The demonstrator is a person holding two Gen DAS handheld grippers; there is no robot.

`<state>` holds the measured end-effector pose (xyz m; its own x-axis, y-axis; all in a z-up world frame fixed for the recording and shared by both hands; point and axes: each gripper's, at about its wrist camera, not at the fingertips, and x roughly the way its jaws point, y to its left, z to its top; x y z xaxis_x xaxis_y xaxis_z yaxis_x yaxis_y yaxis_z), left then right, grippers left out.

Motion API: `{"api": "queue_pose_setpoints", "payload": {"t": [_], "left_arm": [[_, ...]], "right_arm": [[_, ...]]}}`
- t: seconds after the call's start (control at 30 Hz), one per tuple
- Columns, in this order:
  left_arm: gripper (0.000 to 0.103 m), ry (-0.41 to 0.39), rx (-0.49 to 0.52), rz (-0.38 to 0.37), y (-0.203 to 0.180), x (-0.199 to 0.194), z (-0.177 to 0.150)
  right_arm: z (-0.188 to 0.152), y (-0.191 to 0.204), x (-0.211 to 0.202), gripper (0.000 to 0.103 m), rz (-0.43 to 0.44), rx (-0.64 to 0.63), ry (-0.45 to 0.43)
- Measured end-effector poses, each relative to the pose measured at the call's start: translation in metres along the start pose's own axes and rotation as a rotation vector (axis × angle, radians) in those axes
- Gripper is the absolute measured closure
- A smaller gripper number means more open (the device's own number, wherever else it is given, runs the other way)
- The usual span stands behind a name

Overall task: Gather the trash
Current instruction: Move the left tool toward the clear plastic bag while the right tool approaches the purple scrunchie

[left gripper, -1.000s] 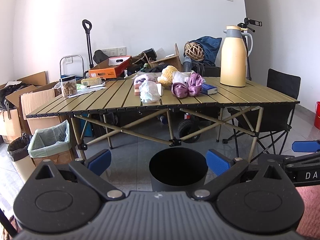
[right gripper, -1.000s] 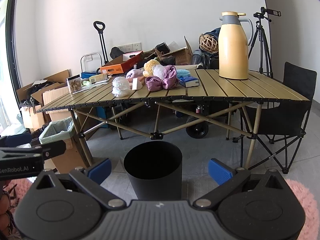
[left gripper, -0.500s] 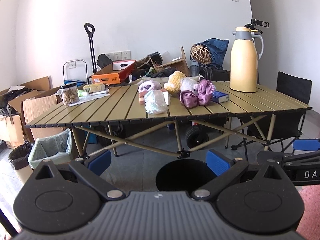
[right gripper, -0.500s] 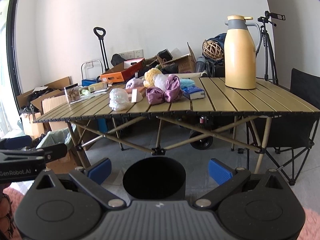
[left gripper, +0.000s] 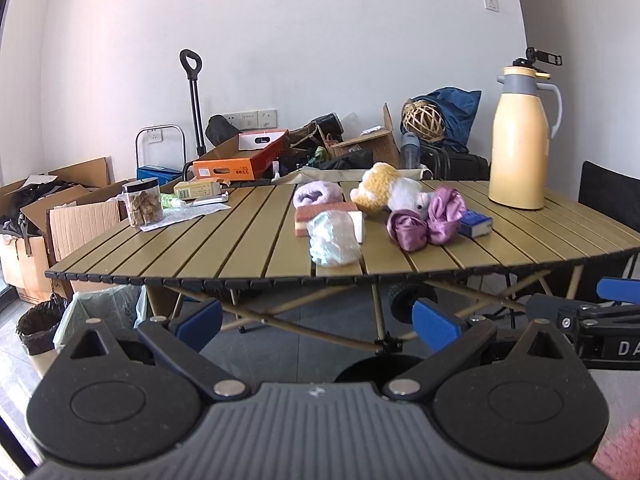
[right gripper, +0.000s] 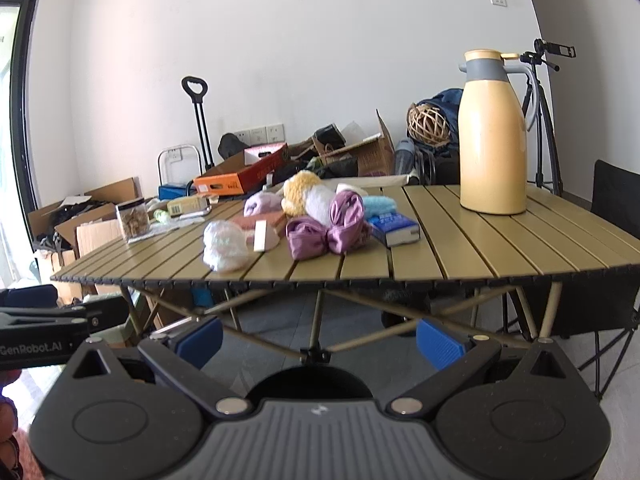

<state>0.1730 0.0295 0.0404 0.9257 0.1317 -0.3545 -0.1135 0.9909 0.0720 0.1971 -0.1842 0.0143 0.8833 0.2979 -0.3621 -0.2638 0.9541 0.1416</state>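
A clear round plastic jar [left gripper: 143, 205] holding brown chunks stands at the left end of the slatted olive folding table [left gripper: 224, 248]; the crumpled translucent plastic bag [left gripper: 333, 239] lies near the table's front edge, beside a pink sponge block [left gripper: 316, 217]; the black round bin [right gripper: 306, 385] stands on the floor below, its dark inside hidden; only the right wrist view shows a pale blue fluffy cloth [right gripper: 379, 205]; the left gripper [left gripper: 318, 320] and right gripper [right gripper: 320, 334] are both spread wide, holding nothing.

Both views raised since earlier frames: bench [left gripper: 240, 248] now larger, nearer, lower in frame. Black bin [right gripper: 308, 384] formerly fully visible, now only rim above hand-held gripper body, both views.
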Motion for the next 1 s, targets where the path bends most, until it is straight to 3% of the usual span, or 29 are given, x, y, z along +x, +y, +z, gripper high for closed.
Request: {"api": "queue_pose_setpoints", "payload": {"t": [0.5,1.0], "left_arm": [[0.0,-0.026,-0.05,0.013,0.007,0.07,0.05],[0.0,0.08,-0.114,0.014,-0.002,0.158,0.073]], "right_arm": [[0.046,-0.01,0.055,0.0,0.012,0.009,-0.128],[0.08,-0.031,0.118,0.0,-0.065,-0.012,-0.128]]}}
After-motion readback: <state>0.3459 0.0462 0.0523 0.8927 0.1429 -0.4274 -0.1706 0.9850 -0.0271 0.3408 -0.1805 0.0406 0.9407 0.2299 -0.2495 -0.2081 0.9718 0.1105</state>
